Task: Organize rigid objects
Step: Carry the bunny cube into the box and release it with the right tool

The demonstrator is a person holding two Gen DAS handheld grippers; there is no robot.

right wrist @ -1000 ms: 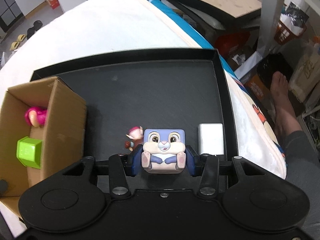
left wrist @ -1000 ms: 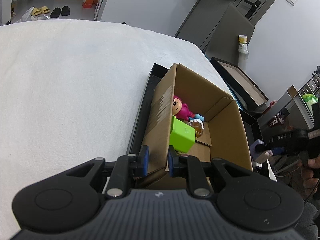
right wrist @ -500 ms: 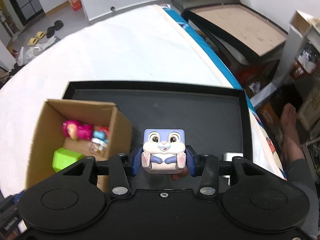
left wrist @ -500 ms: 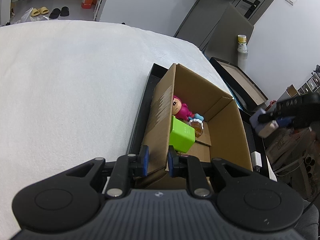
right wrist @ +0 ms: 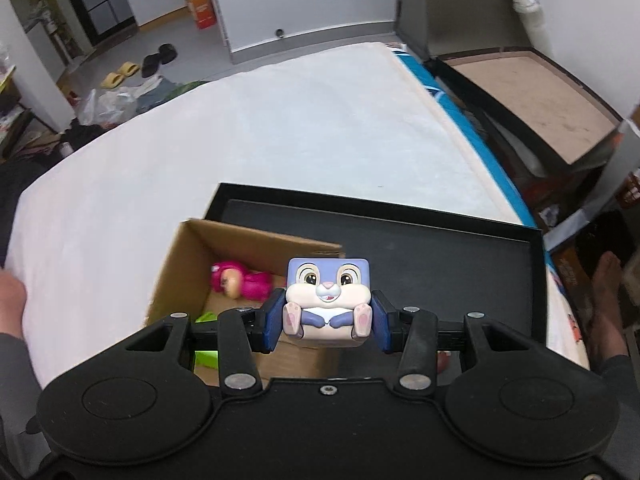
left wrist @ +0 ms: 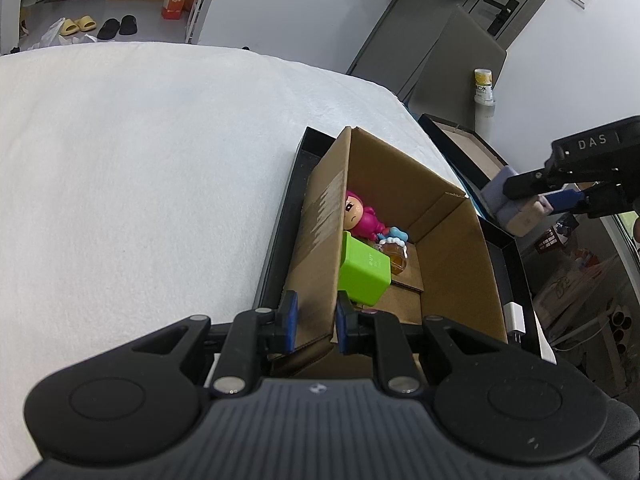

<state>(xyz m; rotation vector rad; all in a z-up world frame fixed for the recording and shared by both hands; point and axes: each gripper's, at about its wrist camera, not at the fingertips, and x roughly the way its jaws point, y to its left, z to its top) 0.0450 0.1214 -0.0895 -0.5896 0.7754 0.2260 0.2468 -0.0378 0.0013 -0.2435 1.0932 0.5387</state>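
Between the right hand-held gripper (right wrist: 327, 326) pads: bunny cube (right wrist: 327, 298).

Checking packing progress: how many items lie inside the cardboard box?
4 visible: pink doll at the far end, blue figure, amber bottle, green block nearest. Others may hide beneath.

Matt cardboard box (left wrist: 448, 264), glossy plastic bunny cube (right wrist: 328, 300)

White capitals "DAS" stand on the black body of the right tool (left wrist: 520, 208), seen from the left wrist view. The green box (left wrist: 362, 274) carries small embossed lettering, too faint to read. The yellow-labelled bottle (left wrist: 484, 88) shows dark print, possibly "ck".
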